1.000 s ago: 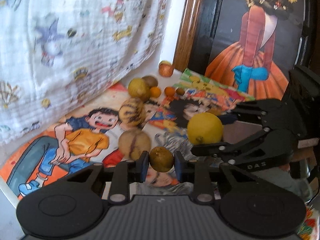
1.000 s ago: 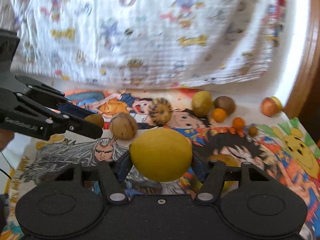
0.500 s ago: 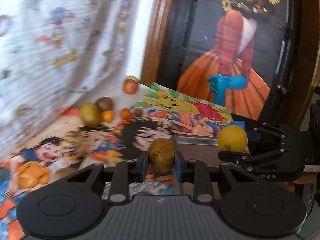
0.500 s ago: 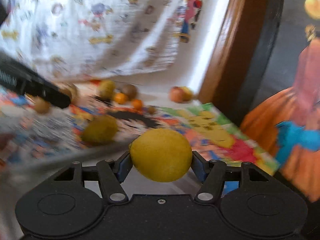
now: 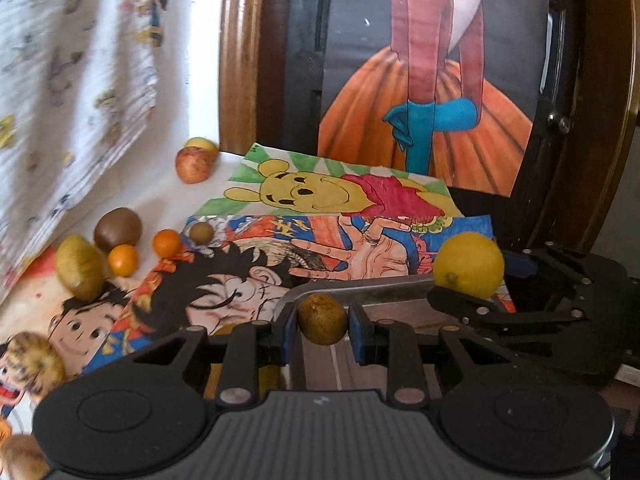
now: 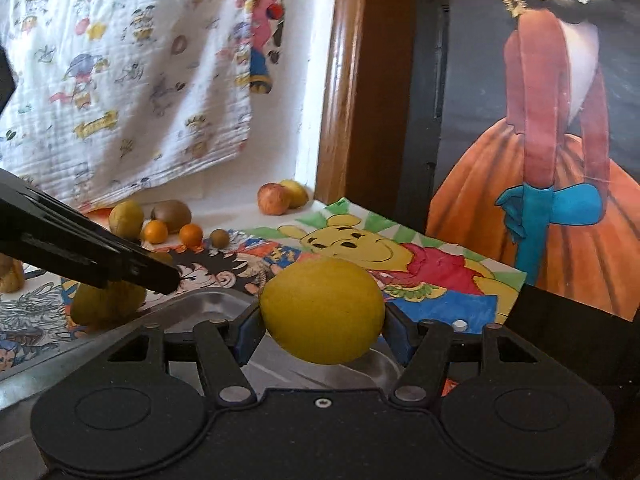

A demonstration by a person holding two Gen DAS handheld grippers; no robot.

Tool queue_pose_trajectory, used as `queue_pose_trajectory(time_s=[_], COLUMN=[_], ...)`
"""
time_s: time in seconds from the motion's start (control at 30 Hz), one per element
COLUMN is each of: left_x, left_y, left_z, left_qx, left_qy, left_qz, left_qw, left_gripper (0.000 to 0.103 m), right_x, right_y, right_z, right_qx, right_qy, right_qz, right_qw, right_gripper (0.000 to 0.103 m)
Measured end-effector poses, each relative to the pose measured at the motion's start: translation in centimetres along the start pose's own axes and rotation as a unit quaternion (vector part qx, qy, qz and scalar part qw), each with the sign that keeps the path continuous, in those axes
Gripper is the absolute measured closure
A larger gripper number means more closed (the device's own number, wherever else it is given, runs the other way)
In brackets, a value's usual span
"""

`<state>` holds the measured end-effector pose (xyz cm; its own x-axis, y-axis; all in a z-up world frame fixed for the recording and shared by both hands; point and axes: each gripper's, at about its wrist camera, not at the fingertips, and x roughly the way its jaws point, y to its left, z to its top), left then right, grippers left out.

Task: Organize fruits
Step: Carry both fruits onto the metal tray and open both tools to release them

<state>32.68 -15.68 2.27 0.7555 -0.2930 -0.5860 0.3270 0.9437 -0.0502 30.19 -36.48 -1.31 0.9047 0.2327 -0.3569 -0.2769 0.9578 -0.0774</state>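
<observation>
My left gripper (image 5: 322, 322) is shut on a small brown-green round fruit (image 5: 322, 319) and holds it over the near rim of a metal tray (image 5: 384, 286). My right gripper (image 6: 322, 326) is shut on a yellow lemon (image 6: 322, 310) above the same tray (image 6: 208, 306). The lemon also shows in the left wrist view (image 5: 469, 264), held at the right above the tray. The left gripper's fingers (image 6: 100, 258) cross the right wrist view from the left.
Several loose fruits lie on the cartoon-covered table: a kiwi (image 5: 118, 229), two small oranges (image 5: 123, 259), a yellow-green fruit (image 5: 79, 266), an apple (image 5: 193, 164), a small brown fruit (image 5: 201, 233). A printed cloth (image 6: 120, 72) hangs behind. A dark cabinet door with a painted figure (image 6: 540, 160) stands at right.
Both grippers swung right, away from the fruit row, carrying their fruits. They now hover over the metal tray near the Pooh drawing.
</observation>
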Motion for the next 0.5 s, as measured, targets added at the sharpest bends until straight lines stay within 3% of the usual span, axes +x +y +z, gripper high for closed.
queue_pose_trajectory(time_s=[0.23,0.5], left_x=[3.5,5.3], left_y=[-0.9,-1.9], left_z=[0.1,-0.2], left_qx=[0.020,0.048], left_qy=[0.026,0.042], left_qz=[0.014,0.045], left_qw=[0.9994,0.9969], left_gripper=[0.073,0.073], right_x=[0.0,0.3], right_y=[0.3,1.3], right_z=[-1.2,-1.7], right_qx=[-0.028,-0.070], right_qy=[0.008,0.036], right_qz=[-0.020,-0.010], right_qw=[0.999,0.997], right_gripper=[0.038,0.038])
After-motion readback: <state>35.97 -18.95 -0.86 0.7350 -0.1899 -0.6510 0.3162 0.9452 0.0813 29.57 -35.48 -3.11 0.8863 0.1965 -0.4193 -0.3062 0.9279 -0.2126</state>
